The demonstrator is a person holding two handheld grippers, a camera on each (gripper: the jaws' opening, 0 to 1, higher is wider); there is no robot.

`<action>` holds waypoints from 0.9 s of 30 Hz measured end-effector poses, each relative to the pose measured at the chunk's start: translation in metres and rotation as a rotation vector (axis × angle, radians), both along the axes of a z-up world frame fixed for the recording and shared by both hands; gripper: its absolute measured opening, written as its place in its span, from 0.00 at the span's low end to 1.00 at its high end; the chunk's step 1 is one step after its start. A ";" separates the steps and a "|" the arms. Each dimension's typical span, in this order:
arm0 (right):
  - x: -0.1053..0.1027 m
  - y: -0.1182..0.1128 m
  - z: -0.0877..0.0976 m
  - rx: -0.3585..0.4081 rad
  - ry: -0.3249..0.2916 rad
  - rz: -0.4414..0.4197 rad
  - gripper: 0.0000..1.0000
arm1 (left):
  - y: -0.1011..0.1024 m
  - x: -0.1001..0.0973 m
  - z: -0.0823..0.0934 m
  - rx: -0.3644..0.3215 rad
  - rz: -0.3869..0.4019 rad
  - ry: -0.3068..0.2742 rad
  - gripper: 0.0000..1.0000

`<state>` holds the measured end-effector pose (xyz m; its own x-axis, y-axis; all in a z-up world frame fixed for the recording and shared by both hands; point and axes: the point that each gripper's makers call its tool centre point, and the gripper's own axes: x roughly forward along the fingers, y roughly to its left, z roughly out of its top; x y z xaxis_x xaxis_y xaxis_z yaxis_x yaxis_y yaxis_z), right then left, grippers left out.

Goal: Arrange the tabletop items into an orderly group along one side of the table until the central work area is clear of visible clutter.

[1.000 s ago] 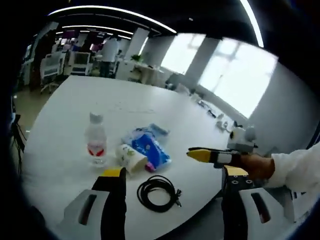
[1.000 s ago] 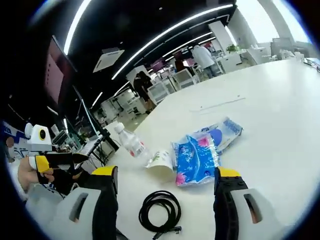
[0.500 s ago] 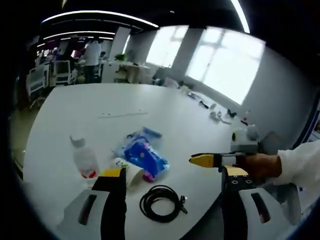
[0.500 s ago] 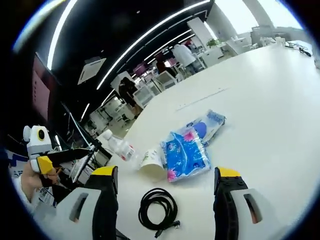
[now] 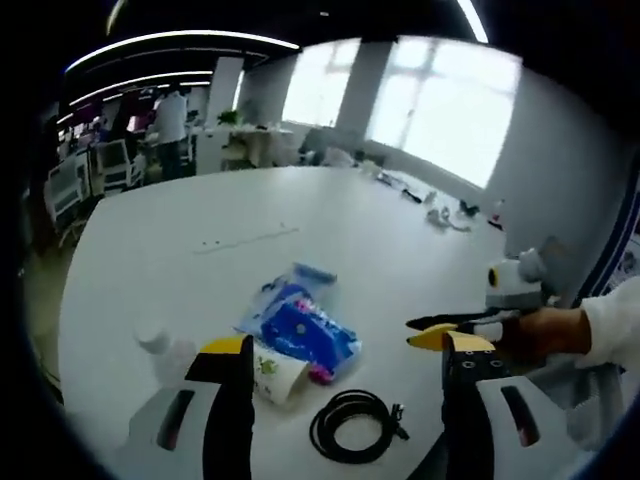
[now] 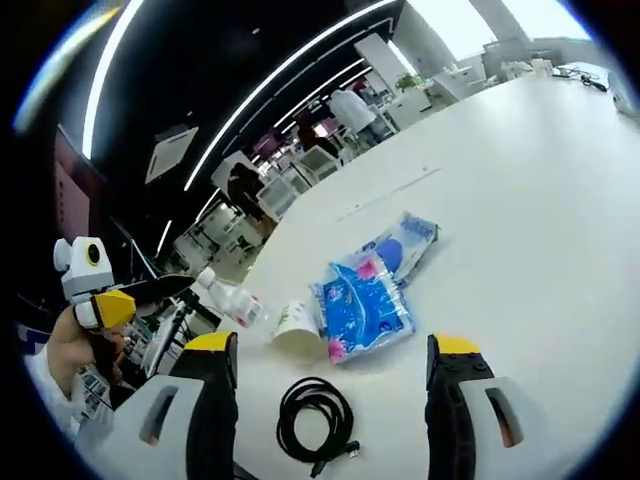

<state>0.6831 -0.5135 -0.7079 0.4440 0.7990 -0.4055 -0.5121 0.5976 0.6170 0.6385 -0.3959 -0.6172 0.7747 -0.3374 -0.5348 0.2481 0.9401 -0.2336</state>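
Clutter sits mid-table (image 6: pixel 560 200): cup (image 6: pixel 296 325) as landmark, on its side, inside unseen. Bottle (image 6: pixel 232 298) left of cup, blue packs (image 6: pixel 362 300) touching its right, cable (image 6: pixel 315 420) below. Left gripper (image 5: pixel 345 375) and right gripper (image 6: pixel 325 365) jaws spread, empty. Best approach: descend squarely, pinch one item mid-body, carry edgeward.

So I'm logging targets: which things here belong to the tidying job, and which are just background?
To tidy: water bottle, paper cup, blue packets, black cable.
Background: distant desks and chairs, clutter at the table's far edge.
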 end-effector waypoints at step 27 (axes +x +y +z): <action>-0.001 0.018 -0.032 -0.029 0.109 -0.040 0.64 | 0.012 0.109 -0.060 0.173 -0.077 0.145 0.74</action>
<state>0.6820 -0.4956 -0.7404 0.4273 0.7690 -0.4754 -0.4187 0.6344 0.6498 0.7473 -0.3838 -0.6771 0.6608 -0.2864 -0.6937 0.2966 0.9488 -0.1091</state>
